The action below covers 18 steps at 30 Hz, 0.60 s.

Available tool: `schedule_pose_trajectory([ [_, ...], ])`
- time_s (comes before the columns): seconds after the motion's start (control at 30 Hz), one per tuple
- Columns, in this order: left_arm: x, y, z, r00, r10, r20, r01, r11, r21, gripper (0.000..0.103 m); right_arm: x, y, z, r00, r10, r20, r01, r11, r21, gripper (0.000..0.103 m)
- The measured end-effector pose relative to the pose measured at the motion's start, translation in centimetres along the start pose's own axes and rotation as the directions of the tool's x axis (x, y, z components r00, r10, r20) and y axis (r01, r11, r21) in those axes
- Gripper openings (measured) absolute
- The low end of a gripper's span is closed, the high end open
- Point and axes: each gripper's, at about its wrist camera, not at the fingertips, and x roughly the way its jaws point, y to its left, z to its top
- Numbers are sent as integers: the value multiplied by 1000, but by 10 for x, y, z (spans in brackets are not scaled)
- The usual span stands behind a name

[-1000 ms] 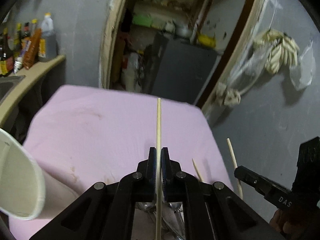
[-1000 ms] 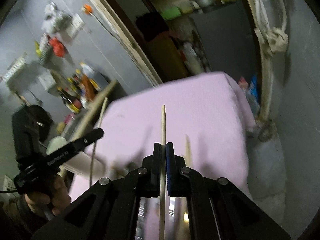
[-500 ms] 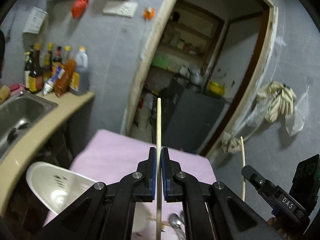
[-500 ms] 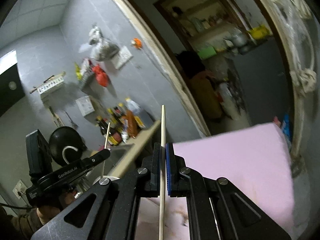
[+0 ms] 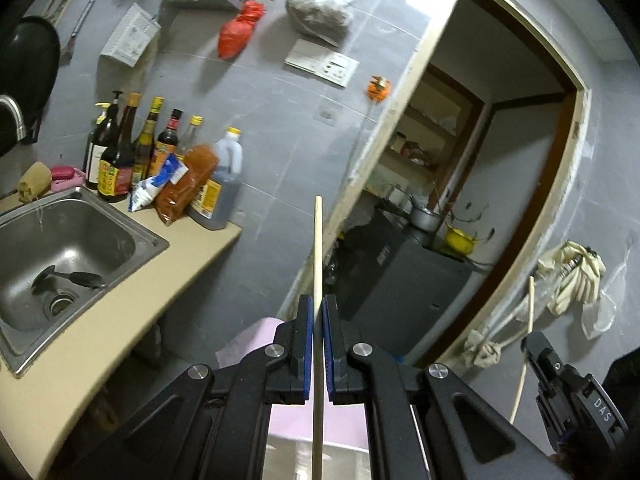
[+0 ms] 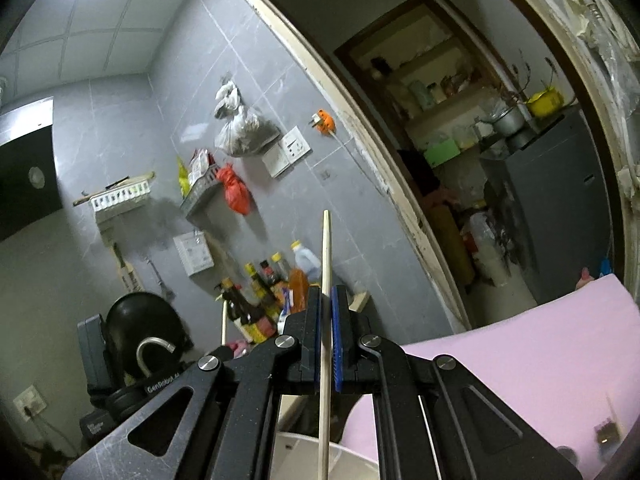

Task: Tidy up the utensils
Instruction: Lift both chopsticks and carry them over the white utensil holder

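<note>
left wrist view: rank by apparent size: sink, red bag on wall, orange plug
1. sink, though it is also nearest the camera
2. red bag
3. orange plug

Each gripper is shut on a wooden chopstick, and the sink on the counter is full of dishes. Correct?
Not quite. The left gripper and right gripper are each shut on a chopstick, but the left wrist view shows the sink holding no dishes, only a dark utensil by the drain.

Both wrist views face kitchen wall, sharing doorway, bottles.
</note>
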Motion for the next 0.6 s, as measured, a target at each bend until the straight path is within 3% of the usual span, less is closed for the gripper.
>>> schedule_pose_trajectory([
  [0.2,13,21,-4,999,9,36,-10,1000,2,5,12,-1,-20,996,-64,58,64,998,-4,5],
  [0.6,21,26,-28,996,24,88,-30,997,70,5,30,-5,-48,986,-161,47,164,984,-68,5],
])
